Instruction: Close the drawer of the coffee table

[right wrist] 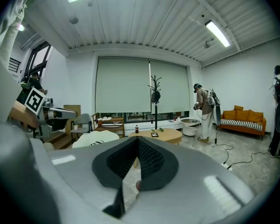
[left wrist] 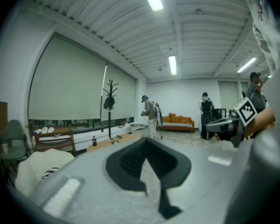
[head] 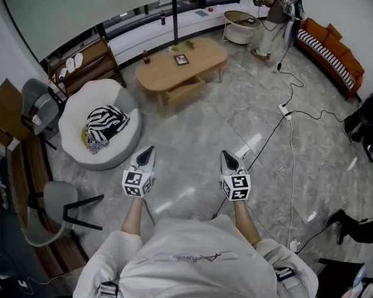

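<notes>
We carry the left gripper (head: 147, 154) and right gripper (head: 229, 159) clenched and empty, pointed toward the distant coffee table (head: 205, 53). Closed tips probably suit pushing its open drawer (head: 185, 88).

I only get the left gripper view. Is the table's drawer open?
Observer: Yes. The head view shows the drawer sticking out under the table, on our side.
Operator: Anything on the floor on the way?
Observer: A cable runs just past the right gripper.
Operator: Is that gripper holding anything?
Observer: No. Its own view shows it shut and empty.
</notes>
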